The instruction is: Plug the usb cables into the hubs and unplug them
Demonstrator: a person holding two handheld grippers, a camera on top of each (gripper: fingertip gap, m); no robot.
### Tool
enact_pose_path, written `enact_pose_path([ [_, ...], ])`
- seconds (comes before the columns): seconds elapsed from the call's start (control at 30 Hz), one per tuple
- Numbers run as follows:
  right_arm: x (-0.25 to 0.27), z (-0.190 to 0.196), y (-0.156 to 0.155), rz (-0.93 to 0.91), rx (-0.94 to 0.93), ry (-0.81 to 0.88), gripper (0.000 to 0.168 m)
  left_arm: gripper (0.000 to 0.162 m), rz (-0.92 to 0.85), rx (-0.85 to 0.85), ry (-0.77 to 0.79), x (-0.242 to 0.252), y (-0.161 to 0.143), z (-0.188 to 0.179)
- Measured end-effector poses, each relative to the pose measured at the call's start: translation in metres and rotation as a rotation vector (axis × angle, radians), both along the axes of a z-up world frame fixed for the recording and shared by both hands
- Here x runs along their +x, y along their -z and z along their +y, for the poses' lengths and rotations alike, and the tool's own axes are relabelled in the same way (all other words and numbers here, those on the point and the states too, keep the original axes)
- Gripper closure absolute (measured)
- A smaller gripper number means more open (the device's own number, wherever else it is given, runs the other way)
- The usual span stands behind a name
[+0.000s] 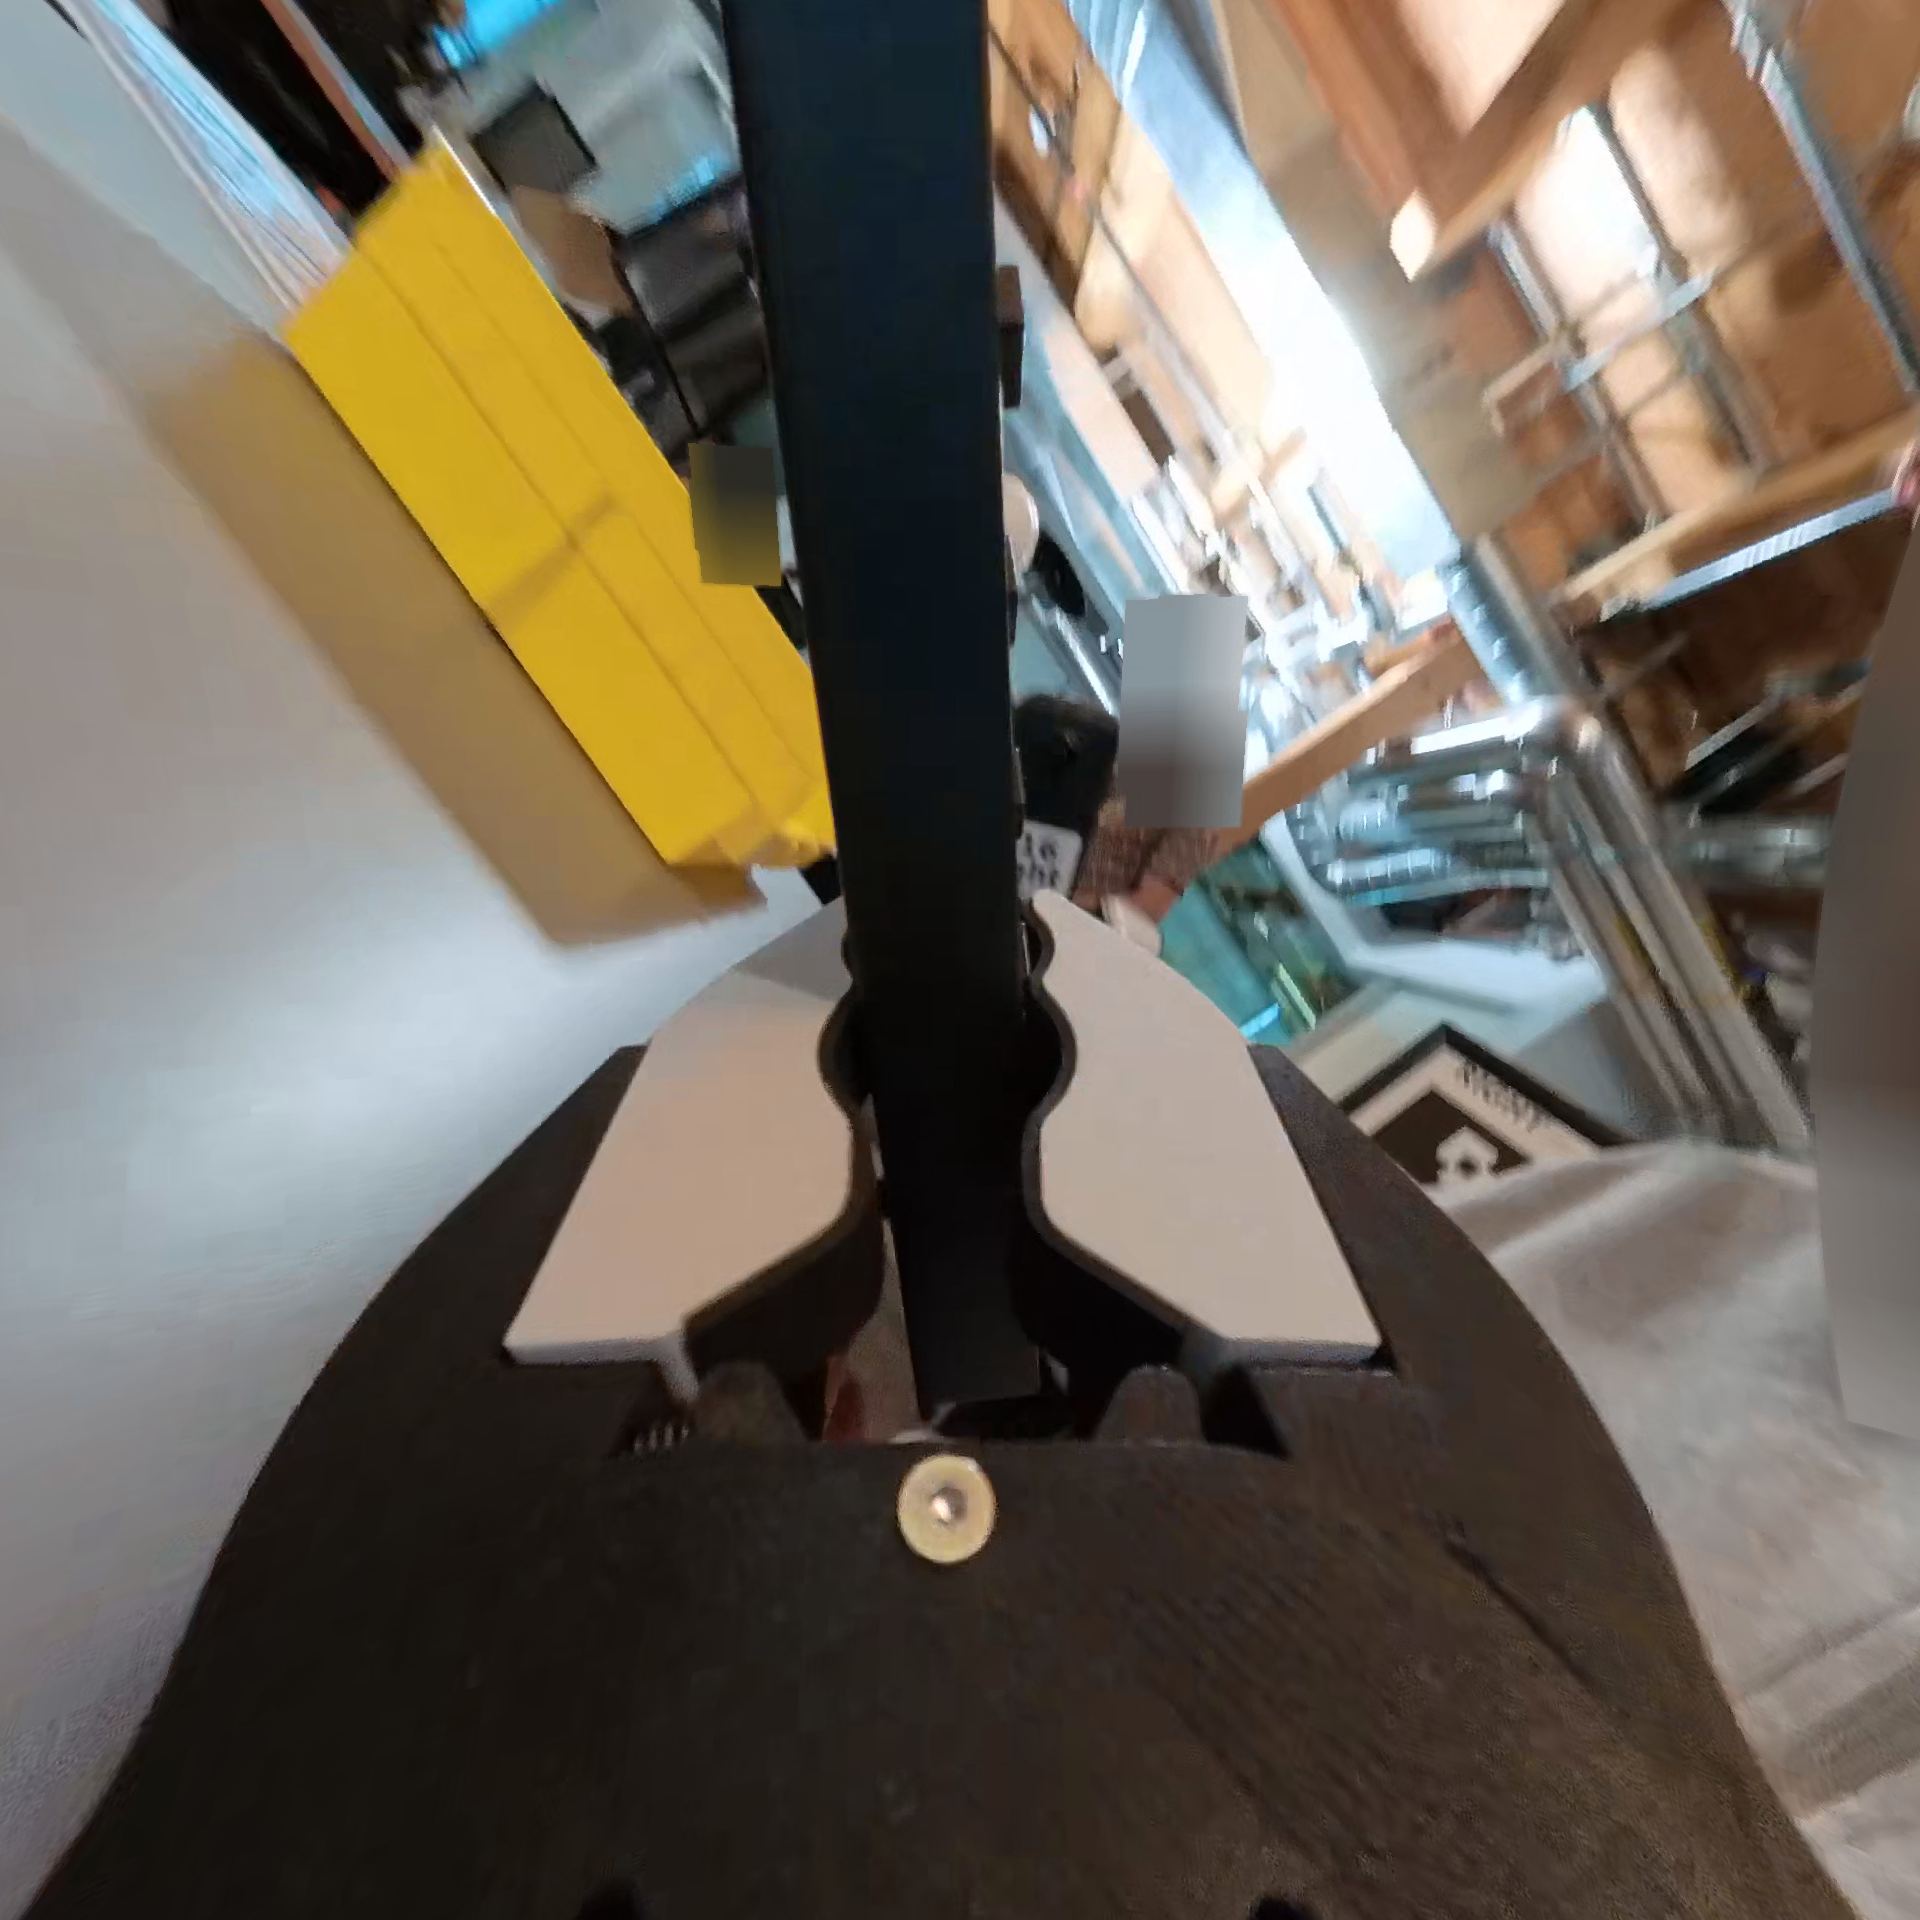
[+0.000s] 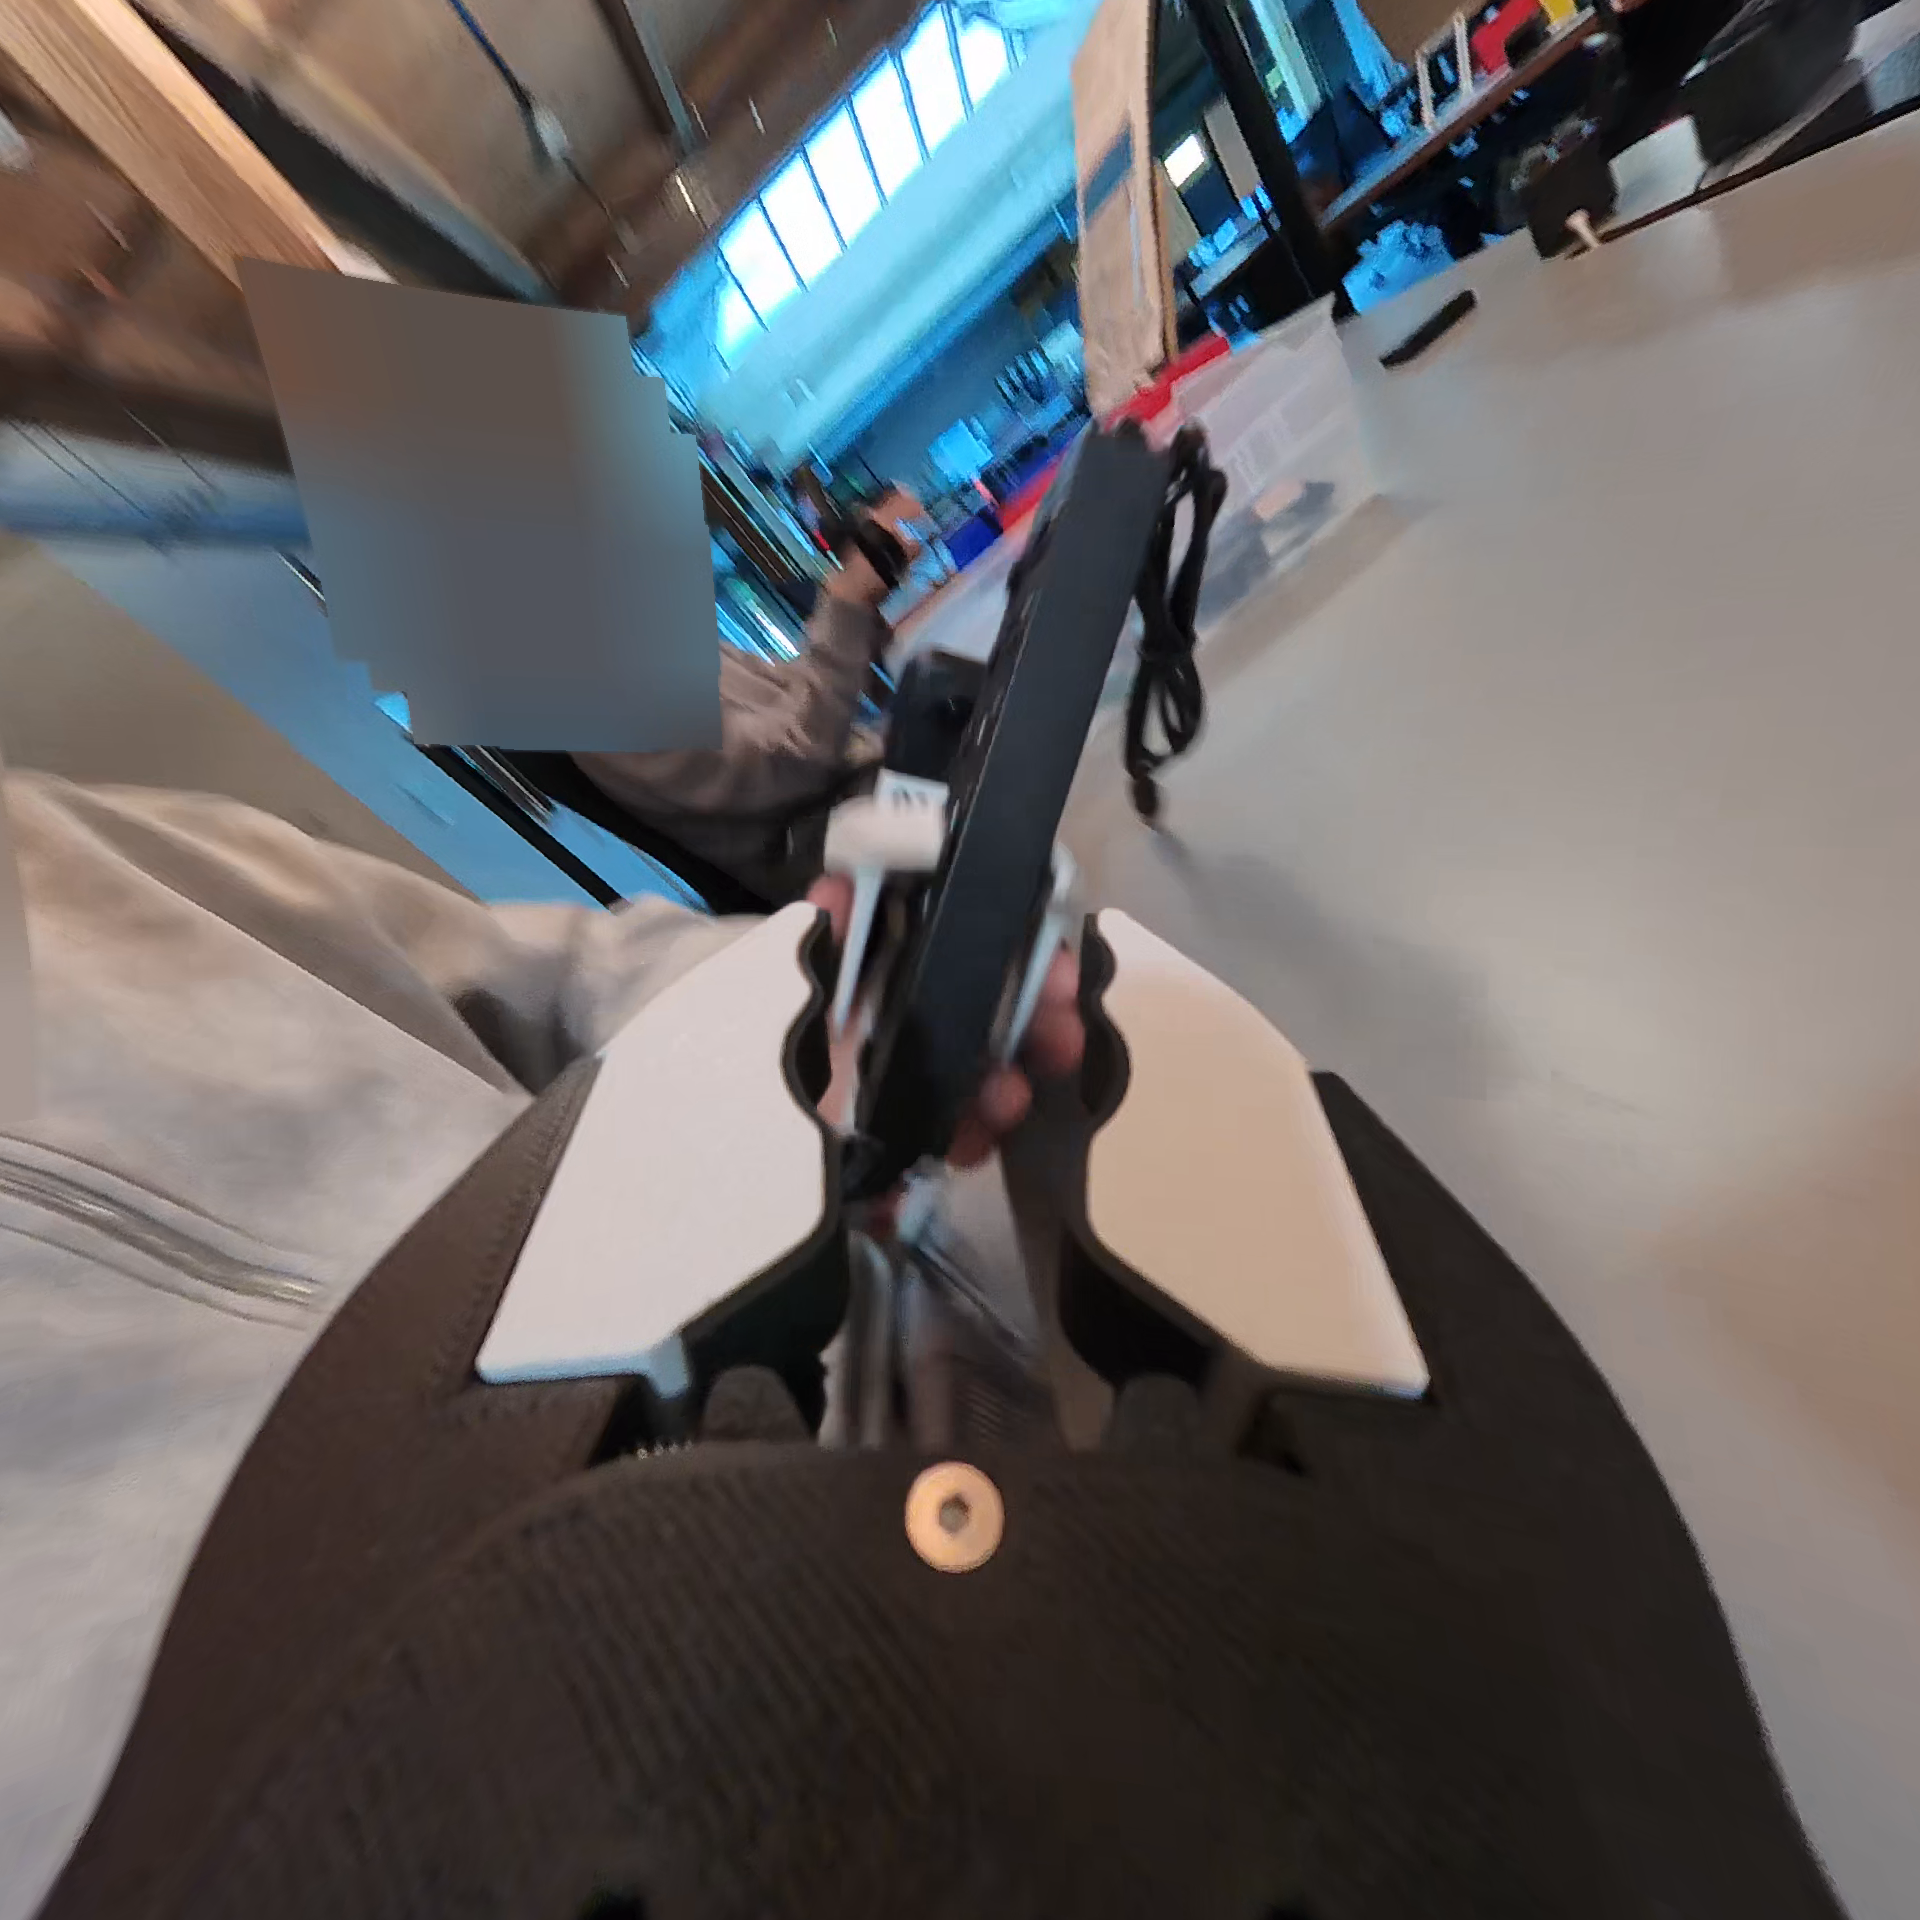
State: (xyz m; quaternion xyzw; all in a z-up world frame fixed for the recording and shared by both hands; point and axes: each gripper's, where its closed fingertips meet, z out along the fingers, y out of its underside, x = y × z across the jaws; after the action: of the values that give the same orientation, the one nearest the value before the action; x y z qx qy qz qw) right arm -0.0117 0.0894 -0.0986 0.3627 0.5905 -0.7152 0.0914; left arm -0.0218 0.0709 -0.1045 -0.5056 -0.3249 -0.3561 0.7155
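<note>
Your left tongs (image 1: 940,997) are clamped on a long black hub (image 1: 883,520), its flat body pinched between the two white fingers (image 1: 717,1143) and running straight out ahead of them, up past the top of the left wrist view. Its near end sits deep between the fingers, close to the black body of the tool. To the left of the tongs lies the pale desk (image 1: 208,935), with a stack of yellow bins (image 1: 540,499) on it ahead and to the left. To the right of the tongs, farther off, stand shelves with cardboard boxes (image 1: 1558,312), all blurred.

In the right wrist view, your right tongs (image 2: 956,997) stand apart, moderately wide, with nothing pinched. Straight ahead of them the same black hub (image 2: 1049,707) slants up and away, held by the left tongs (image 2: 951,935), whose white fingers show at the hub's lower part. A hand (image 2: 1039,1029) shows just past the gap between your right fingers (image 2: 675,1132). To the right of the hub a coiled black usb cable (image 2: 1174,634) hangs beside it; whether it is plugged in, you cannot tell from this view. The desk (image 2: 1610,727) spreads out to the right. To the left of your right tongs is a grey sleeve (image 2: 208,1039).
</note>
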Motion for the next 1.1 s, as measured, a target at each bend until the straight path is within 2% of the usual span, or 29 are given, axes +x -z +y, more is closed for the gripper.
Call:
enact_pose_path([
  [0.1,0.004,-0.012,0.013,0.065,0.152,-0.003,0.12,0.136,-0.064,0.043,-0.096,-0.02,-0.001,-0.012],
  [0.2,0.012,-0.027,0.025,0.106,0.267,-0.034,0.118,0.136,-0.067,0.063,-0.124,-0.024,-0.003,-0.015],
  [0.37,0.017,-0.044,0.031,0.073,0.274,-0.052,0.111,0.136,-0.02,0.074,-0.139,-0.015,-0.01,-0.012],
  [0.5,0.021,-0.052,0.028,-0.023,0.168,-0.098,0.114,0.136,0.012,0.098,-0.141,-0.008,-0.017,-0.01],
  [0.57,0.023,-0.054,0.025,-0.066,0.108,-0.123,0.122,0.136,0.018,0.105,-0.133,-0.005,-0.018,-0.009],
  [0.63,0.027,-0.055,0.022,-0.106,0.058,-0.153,0.139,0.136,0.015,0.117,-0.119,-0.002,-0.02,-0.007],
  [0.77,0.029,-0.052,0.014,-0.174,-0.044,-0.192,0.142,0.136,0.027,0.128,-0.097,0.001,-0.023,-0.007],
  [0.8,0.029,-0.05,0.011,-0.191,-0.077,-0.2,0.142,0.134,0.04,0.129,-0.088,0.002,-0.025,-0.007],
  [0.97,0.032,-0.046,0.001,-0.321,-0.238,-0.287,0.142,0.1,0.137,0.128,-0.052,0.006,-0.036,-0.009],
  [1.1,0.039,-0.042,-0.012,-0.399,-0.393,-0.389,0.142,0.092,0.184,0.167,-0.046,0.005,-0.047,-0.016],
])
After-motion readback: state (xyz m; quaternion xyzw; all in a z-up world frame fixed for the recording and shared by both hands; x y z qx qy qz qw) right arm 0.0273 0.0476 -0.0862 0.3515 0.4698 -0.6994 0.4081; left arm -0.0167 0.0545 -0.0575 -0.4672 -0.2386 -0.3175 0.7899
